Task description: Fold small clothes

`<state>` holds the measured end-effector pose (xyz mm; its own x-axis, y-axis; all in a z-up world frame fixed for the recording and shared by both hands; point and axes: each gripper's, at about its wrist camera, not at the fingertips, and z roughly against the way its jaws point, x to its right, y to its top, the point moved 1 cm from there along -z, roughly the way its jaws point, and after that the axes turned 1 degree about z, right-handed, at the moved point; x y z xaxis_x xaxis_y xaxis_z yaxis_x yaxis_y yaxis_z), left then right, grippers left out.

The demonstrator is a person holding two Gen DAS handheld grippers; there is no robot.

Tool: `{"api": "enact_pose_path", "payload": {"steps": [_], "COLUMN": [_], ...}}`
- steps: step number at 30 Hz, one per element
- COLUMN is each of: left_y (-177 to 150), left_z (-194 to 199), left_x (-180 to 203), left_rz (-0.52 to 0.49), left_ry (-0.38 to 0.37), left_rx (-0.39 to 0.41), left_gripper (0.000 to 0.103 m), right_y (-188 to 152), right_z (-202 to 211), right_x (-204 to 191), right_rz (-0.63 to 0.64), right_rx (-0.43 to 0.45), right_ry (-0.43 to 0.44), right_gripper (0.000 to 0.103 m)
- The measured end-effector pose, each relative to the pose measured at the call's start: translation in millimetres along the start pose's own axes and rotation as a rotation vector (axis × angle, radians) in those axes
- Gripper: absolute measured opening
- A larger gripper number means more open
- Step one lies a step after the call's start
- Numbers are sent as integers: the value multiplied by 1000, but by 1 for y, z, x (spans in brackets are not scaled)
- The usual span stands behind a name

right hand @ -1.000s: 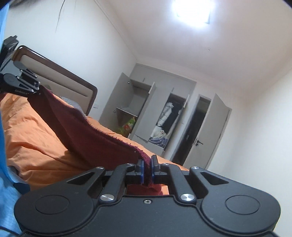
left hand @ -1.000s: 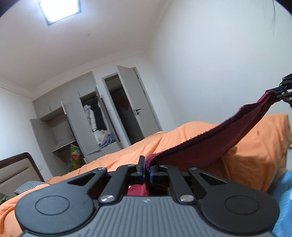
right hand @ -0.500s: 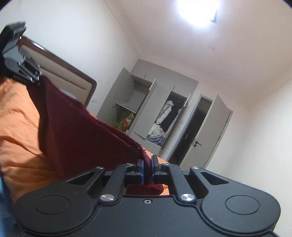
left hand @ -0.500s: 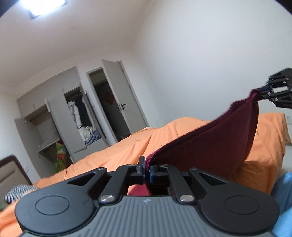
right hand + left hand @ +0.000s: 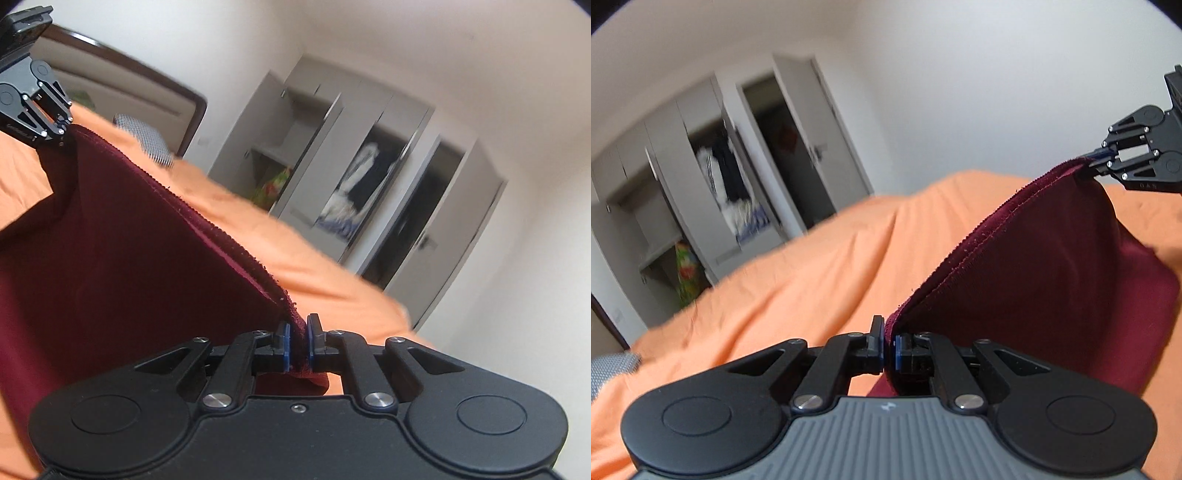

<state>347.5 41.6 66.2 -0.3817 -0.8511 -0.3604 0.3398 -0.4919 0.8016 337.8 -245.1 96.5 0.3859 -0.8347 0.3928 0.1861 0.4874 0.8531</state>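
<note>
Maroon cloth hangs stretched between two grippers above a bed covered in an orange sheet. The left hand-held gripper pinches one corner of the hemmed edge, its blue pads nearly together with fabric between them. The right hand-held gripper clamps the opposite corner the same way, and a fold of cloth droops below its fingers. From the hem the fabric falls in a loose sag; its lower part seems to touch the sheet, though the fisheye view makes that hard to judge. Behind the bed stand a grey wardrobe with open doors, clothes blurred inside, and a dark-framed headboard.
</note>
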Motion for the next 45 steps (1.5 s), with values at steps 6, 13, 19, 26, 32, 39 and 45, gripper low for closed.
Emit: {"api": "enact_pose_path", "payload": {"steps": [6,13,19,26,32,39,45], "left_y": [-26,-53,-80,-102,-95,-95,-103], "left_z": [-75,-118,-112,-94,-46,-9,-14], "left_x": [-32,-62,-108,-128,-72,-6,11], "left_rz": [84,239,494,590,548,460,475], "left_ry": [-60,-121,-207,-148,-32,120,161], "left_rx": [-135,-206,-116,-106,-70,-76,-137], "left_gripper": [6,16,102,102,102,88,7], "right_y": [-19,-41,-50,-53,-68,-88,-97], "right_z": [-86,-132,-148,-145,-102,-18,-1], "right_x": [-9,-25,-32,-21,-13,-34,-52], "right_rz": [-19,-61,-100,-179,-302,-571,-658], "right_rx": [-142,-255,-304,-298,-278,-209,-213], "right_ry": [84,134,125,61,-38,-65,-59], "right_gripper": [9,12,48,90,99,96,69]}}
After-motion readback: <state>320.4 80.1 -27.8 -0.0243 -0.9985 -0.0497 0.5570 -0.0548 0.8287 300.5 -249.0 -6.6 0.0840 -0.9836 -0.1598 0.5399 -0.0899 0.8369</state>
